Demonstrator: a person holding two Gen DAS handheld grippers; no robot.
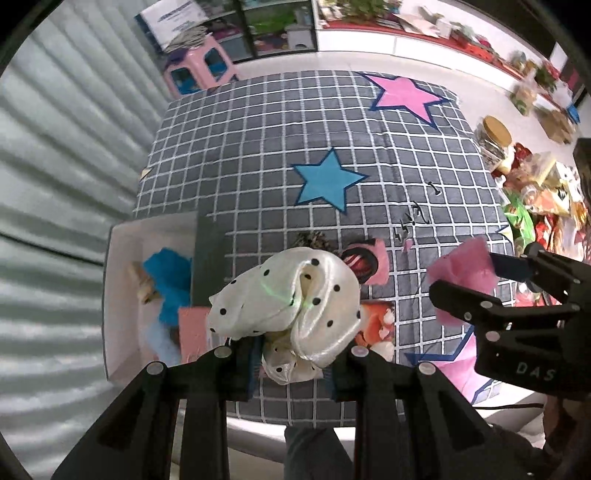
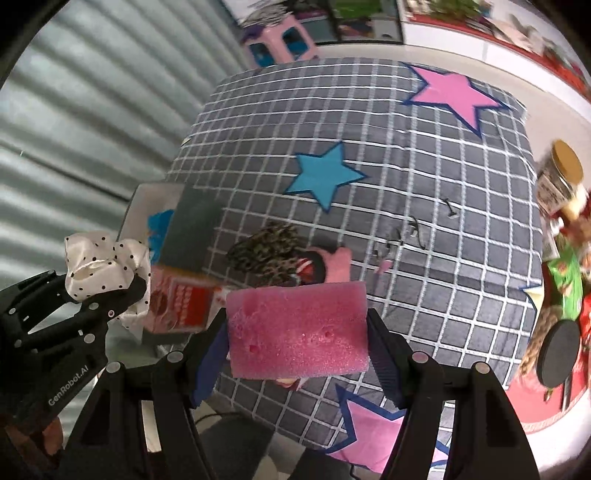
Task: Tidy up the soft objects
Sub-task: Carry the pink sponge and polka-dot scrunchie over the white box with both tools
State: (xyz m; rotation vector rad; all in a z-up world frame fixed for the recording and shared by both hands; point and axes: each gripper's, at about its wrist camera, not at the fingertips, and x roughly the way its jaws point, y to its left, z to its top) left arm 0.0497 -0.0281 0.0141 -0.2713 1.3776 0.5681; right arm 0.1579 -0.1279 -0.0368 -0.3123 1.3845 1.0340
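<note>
Your left tongs [image 1: 291,354] pinch a white polka-dotted satin scrunchie [image 1: 291,299], your right tongs [image 2: 297,332] a pink foam sponge block [image 2: 297,328], beside the white open box [image 1: 122,236] holding a blue fluffy item [image 1: 170,280].

White capitals "DAS" stand on the black body of the right gripper [image 1: 517,288], seen from the left wrist camera at the right edge of the grey checked cloth [image 1: 258,155]. In the right wrist view, "GenRobot.AI" runs in white up the black arm of the left gripper [image 2: 110,295], near the cloth's left edge. A few dark characters are printed on the cloth right of the blue star [image 2: 321,173], and a white poster [image 1: 173,22] beyond the cloth's far left corner carries print, but neither can be read.
</note>
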